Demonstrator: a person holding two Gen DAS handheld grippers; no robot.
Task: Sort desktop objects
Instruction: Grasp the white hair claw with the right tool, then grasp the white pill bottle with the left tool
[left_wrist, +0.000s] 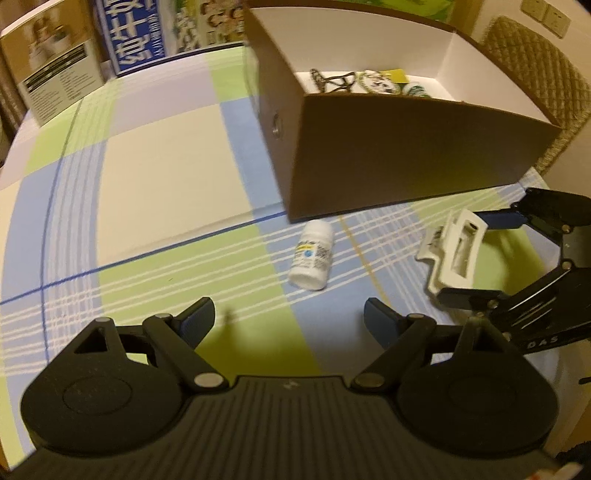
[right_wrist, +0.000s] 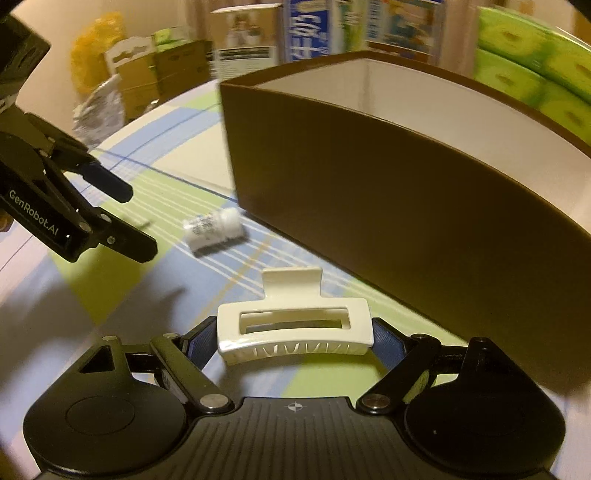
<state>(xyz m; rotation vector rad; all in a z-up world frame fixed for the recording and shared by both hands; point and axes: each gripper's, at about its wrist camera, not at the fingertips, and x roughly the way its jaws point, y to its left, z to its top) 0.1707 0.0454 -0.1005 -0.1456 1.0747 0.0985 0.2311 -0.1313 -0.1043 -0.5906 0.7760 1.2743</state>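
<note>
Right gripper clamped on the ends of a white hair claw clip just above the checked tablecloth, left gripper spread wide and empty, white pill bottle lying beyond, just before the brown box.

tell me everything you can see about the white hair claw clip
The hair claw clip is glossy cream-white, plastic by its look, a long rectangular body with a slotted window, a flat lever tab on top and a row of teeth below. It lies crosswise between the right gripper's blue pads, which press on its two ends. It sits just over the plaid tablecloth, beside the brown box.
</note>
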